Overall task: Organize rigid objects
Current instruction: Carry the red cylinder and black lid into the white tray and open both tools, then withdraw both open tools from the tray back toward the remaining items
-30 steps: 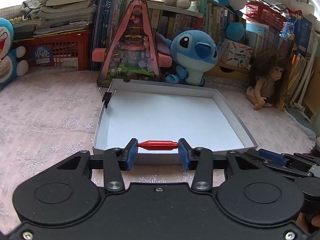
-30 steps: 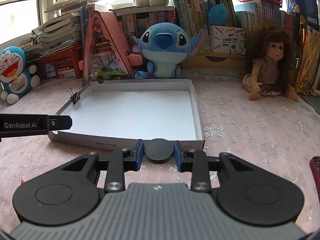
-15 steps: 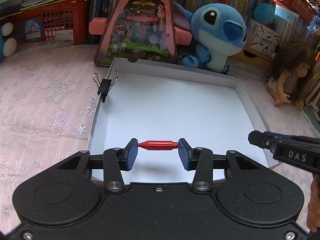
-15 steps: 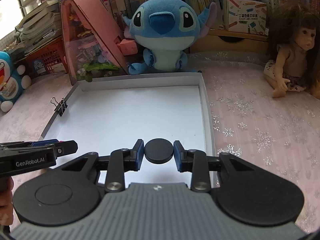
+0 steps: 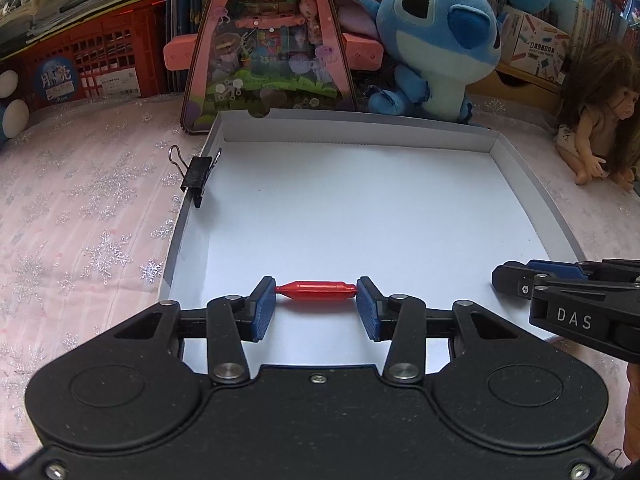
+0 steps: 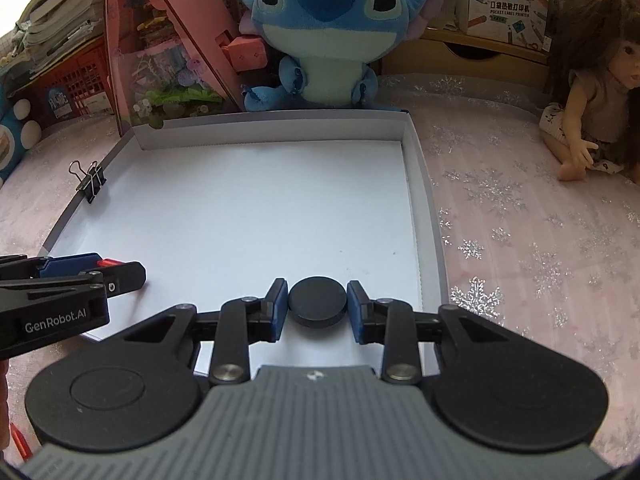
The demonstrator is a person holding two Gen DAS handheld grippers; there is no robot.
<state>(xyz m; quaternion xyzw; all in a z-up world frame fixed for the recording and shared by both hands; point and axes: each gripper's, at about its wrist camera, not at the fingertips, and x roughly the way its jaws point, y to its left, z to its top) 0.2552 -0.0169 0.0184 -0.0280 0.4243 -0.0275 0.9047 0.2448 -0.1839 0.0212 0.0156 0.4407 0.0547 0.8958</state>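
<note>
1. The wide, shallow white cardboard tray (image 5: 520, 184) fills the middle of both views, sitting on the pink snowflake-patterned cloth (image 5: 80, 208). Its floor is bare, and a black binder clip (image 5: 197, 176) is pinched on its left wall at about ten o'clock.
2. Left gripper (image 5: 316, 300): the blue pads are partly closed and pinch a slim red plastic cylinder with tapered ends (image 5: 316, 291) end to end. It lies crosswise over the tray's near-left floor, about seven o'clock. I can't tell whether it touches the floor.
3. Right gripper (image 6: 317, 306): narrower gap, pads against the rim of a flat round black disc (image 6: 317, 306), held over the near-right floor, about five o'clock.
4. Step in hand, by my reading: both pieces are being delivered into the tray, and the release is not yet made.
5. Next move calls for lowering each piece onto the floor, then opening the jaws just enough to let go. The cylinder may roll, so it wants setting down flat; the grippers are near each other and need room.
6. Against a second ago, both grippers were short of the near wall, the pieces outside. Half a second ago they had crossed it. Now they sit deeper and lower, grips unchanged, clip unmoved.
</note>
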